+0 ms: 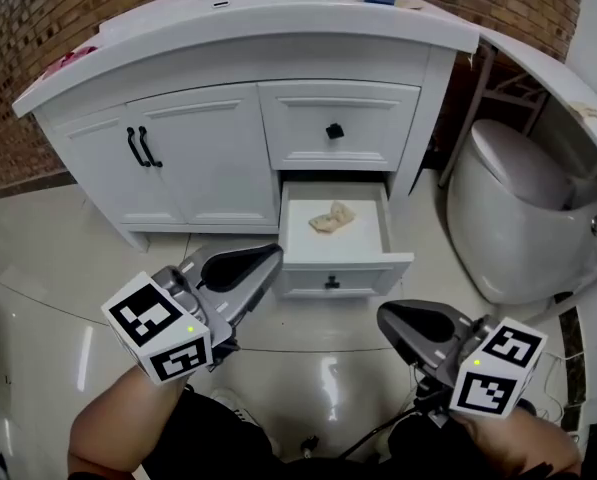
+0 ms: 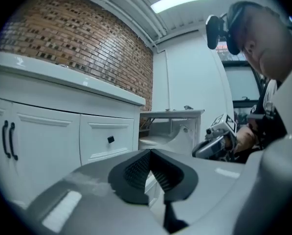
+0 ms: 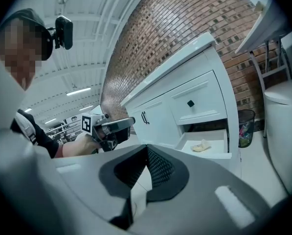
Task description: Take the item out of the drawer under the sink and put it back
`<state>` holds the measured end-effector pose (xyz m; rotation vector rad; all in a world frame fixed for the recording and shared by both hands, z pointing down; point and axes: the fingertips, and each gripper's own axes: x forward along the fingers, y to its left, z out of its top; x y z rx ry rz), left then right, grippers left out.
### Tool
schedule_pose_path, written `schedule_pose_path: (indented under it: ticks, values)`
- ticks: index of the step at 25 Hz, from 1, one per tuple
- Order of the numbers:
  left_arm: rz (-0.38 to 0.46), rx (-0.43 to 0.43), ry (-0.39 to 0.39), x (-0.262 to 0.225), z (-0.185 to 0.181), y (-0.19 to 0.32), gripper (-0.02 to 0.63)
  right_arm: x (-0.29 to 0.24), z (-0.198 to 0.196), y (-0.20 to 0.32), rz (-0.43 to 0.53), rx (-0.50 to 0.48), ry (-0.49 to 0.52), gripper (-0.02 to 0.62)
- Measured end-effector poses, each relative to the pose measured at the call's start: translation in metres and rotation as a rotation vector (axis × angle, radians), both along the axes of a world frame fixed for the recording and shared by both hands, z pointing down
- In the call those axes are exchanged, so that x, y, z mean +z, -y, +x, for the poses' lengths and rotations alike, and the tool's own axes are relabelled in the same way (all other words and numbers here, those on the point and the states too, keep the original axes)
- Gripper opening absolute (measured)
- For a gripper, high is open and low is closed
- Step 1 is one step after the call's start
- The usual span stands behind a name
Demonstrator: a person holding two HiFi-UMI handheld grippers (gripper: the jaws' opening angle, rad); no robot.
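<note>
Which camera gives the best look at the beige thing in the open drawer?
The head view: it looks down into the open drawer, showing the whole beige thing. The right gripper view shows it small, from the side. The left gripper view misses it.

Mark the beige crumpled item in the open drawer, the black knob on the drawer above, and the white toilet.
beige crumpled item (image 1: 333, 218): head view, its middle
black knob (image 1: 334, 130): head view, its face
white toilet (image 1: 520, 156): head view, closed lid
</note>
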<state>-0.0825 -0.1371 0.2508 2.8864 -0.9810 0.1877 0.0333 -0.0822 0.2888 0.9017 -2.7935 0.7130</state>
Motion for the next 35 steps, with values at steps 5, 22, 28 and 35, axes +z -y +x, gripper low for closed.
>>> schedule_pose_path:
  ticks: [5, 22, 28, 35]
  values:
    - [0.043, -0.001, 0.102, -0.006, 0.006, 0.028, 0.006, -0.001, 0.004, 0.003, -0.005, 0.010, 0.009, 0.003]
    - [-0.006, 0.071, 0.574, 0.115, 0.072, 0.176, 0.006, 0.004, 0.014, 0.014, -0.035, -0.005, 0.012, 0.003]
    - [-0.032, 0.149, 0.727, 0.170, 0.083, 0.211, 0.054, 0.008, 0.024, 0.026, -0.064, 0.013, 0.027, 0.003]
    - [-0.110, 0.230, 0.789, 0.213, 0.088, 0.226, 0.095, 0.006, 0.024, 0.032, -0.067, 0.005, 0.042, 0.003]
